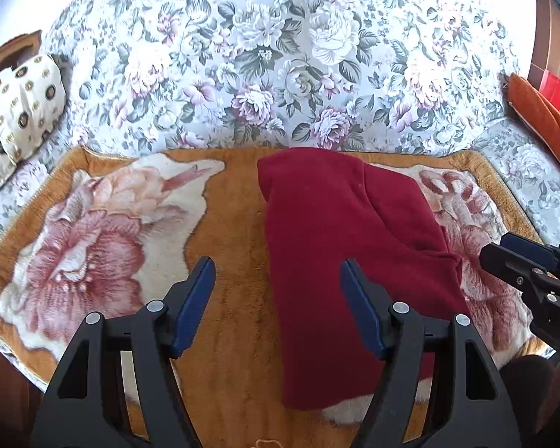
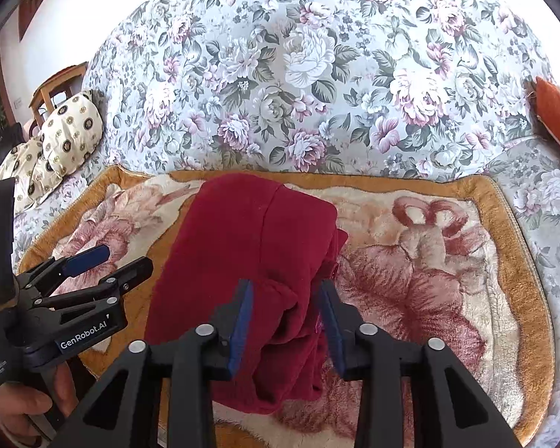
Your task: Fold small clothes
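matt fleece garment (image 1: 335,224), plush blanket (image 1: 227,261)

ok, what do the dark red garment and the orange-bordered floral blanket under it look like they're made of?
Dark red folded garment: probably fleece or brushed knit; matte, softly napped, thick rounded folds. Orange-bordered floral blanket: looks like plush, mink-type pile; long fibres with brushed streaks and a slight sheen. Exact fibre content can't be told.

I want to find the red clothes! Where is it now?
The dark red garment lies folded on the plush flower blanket on the floral sofa, in the middle of both views, in front of both grippers.
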Demonstrator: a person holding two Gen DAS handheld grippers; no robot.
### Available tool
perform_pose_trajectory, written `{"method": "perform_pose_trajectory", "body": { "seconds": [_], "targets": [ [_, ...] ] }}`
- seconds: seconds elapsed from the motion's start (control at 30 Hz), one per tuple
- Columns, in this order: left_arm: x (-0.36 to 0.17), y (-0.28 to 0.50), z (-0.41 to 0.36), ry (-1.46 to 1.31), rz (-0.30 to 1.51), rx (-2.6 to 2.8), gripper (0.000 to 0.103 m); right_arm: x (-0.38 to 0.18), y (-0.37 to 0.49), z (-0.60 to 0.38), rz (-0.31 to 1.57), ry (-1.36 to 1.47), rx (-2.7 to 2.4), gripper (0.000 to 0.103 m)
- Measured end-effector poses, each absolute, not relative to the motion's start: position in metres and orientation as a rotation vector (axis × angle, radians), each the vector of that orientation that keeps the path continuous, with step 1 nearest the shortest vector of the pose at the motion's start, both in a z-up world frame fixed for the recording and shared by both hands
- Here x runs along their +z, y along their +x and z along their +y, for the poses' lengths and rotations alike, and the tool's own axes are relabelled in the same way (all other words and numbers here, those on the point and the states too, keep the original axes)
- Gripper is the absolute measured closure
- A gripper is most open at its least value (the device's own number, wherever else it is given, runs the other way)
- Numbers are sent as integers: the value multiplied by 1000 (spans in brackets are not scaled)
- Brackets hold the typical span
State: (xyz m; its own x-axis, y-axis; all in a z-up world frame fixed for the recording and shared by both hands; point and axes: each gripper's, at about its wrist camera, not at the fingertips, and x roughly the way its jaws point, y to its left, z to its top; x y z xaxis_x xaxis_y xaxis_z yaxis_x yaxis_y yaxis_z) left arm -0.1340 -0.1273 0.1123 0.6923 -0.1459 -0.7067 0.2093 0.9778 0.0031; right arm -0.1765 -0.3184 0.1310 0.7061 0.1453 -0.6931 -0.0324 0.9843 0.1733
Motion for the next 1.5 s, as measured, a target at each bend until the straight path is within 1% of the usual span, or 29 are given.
{"method": "perform_pose_trajectory", "body": {
  "seconds": [0.43, 1.5],
  "targets": [
    [112, -159, -118, 76, 760, -182, 33, 116, -192, -311, 825, 181, 82, 62],
    [107, -157, -122, 100, 775, -193, 33, 109, -188, -316, 848, 219, 64, 61]
  ]
}}
